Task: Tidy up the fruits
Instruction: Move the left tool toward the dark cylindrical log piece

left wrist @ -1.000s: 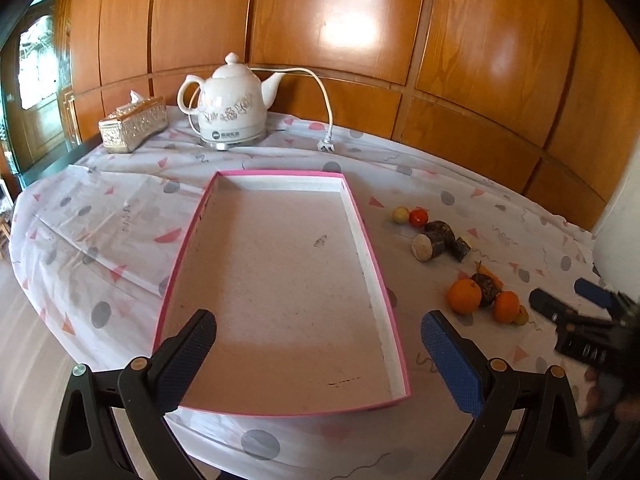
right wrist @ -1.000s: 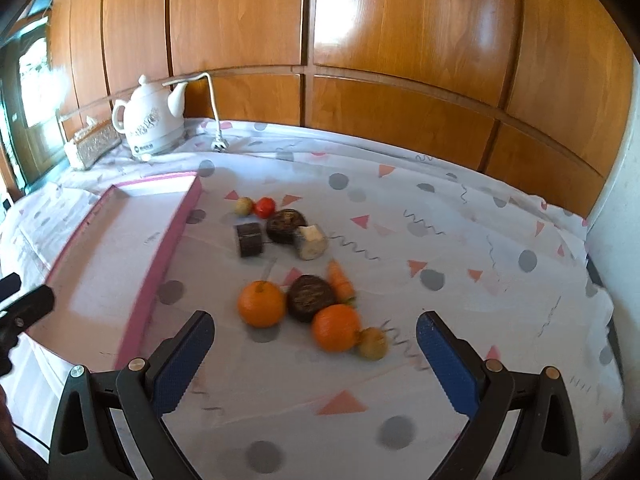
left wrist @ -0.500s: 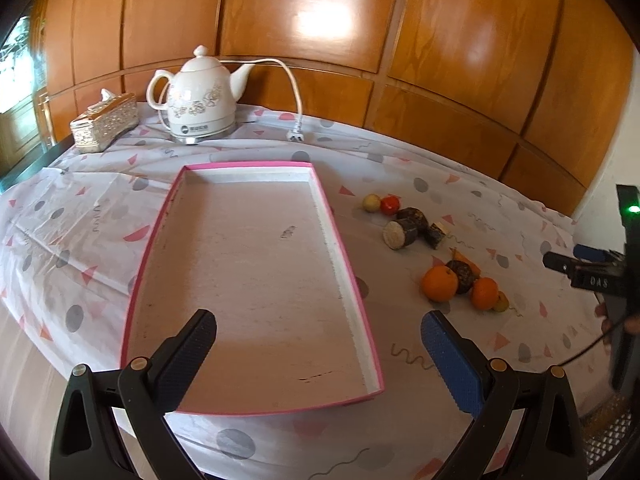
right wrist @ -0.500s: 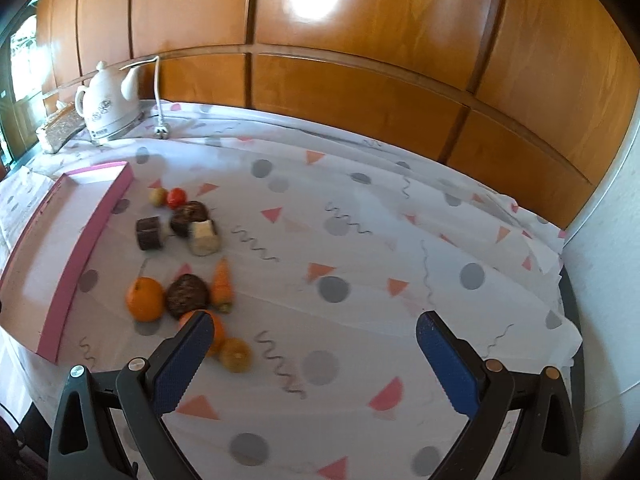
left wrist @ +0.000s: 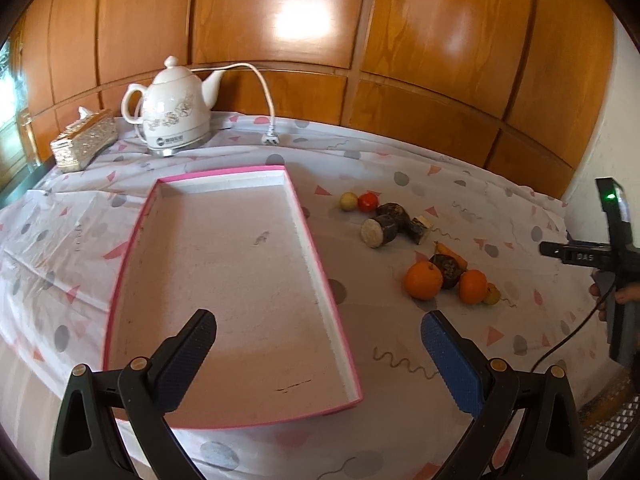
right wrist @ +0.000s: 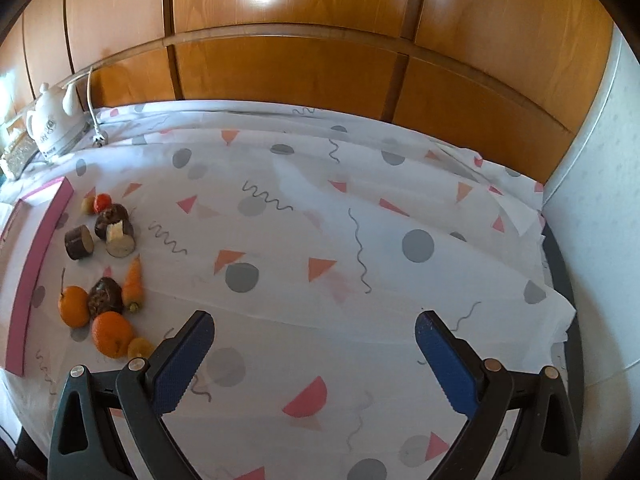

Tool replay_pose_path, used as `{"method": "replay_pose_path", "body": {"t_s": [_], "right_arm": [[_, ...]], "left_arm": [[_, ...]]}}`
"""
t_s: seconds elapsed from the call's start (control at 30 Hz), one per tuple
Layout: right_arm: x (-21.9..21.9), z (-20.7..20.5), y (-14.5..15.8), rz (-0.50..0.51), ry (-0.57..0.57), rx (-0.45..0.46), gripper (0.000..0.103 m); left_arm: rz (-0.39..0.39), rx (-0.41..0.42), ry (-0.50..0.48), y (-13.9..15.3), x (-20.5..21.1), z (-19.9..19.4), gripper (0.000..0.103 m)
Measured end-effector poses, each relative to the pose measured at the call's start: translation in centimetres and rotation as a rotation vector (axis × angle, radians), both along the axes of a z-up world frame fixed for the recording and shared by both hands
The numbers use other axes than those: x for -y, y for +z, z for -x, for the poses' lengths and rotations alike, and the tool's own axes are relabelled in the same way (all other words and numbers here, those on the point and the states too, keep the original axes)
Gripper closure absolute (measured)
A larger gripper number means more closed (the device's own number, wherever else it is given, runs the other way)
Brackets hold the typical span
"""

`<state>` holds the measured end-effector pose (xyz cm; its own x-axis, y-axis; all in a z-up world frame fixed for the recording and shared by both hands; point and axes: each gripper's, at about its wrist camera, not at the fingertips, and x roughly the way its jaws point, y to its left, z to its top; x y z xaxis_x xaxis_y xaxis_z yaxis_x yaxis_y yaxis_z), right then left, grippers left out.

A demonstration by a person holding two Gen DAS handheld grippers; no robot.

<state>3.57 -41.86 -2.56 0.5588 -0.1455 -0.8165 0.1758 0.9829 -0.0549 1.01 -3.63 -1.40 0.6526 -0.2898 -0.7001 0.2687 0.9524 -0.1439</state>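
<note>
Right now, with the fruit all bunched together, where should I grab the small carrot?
Probably grip the carrot across its thick lower half, coming from above. Its right side faces bare cloth, while a dark fruit sits close on its left, so one finger must slip between them.

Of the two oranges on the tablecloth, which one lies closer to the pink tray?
The larger orange, left of the dark round fruit. The smaller orange sits on that fruit's far side, farther from the pink tray.
</note>
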Motion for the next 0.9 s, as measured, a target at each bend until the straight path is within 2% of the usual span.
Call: {"method": "replay_pose_path", "body": {"t_s": [0.13, 0.37, 0.5, 0.63, 0.7, 0.9], "right_arm": [[0.3, -0.2, -0.6, -0.009, -0.02, -0.032, 0.003], [5.6, 0.9, -0.9, -0.123, -0.268, -0.054, 0.004], [6.0, 0.8, -1.1, -0.115, -0.285, -0.067, 0.004], [5.5, 0.3, -1.9, -0.084, -0.266, -0.122, 0.004], [5.8, 0.5, -2.1, -0.06, -0.29, -0.138, 0.01], [10.6, 2.9, -1.4, -0.137, -0.523, -0.08, 0.01]], "left_arm": [[-0.023, -0.036, -0.021, -0.4, 0.8, -0.8, 0.0], [-0.082, -0.043, -0.024, -0.3, 2.2, -2.2, 0.0], [-0.089, -0.043, -0.037, -0.2, 2.7, -2.8, 0.0], [-0.072, -0.062, -0.049, -0.2, 3.0, -3.7, 0.0], [-0.082, -0.06, -0.055, -0.1, 3.2, -4.3, 0.0], [-0.098, -0.063, -0.047, -0.2, 3.5, -5.7, 0.0]]}}
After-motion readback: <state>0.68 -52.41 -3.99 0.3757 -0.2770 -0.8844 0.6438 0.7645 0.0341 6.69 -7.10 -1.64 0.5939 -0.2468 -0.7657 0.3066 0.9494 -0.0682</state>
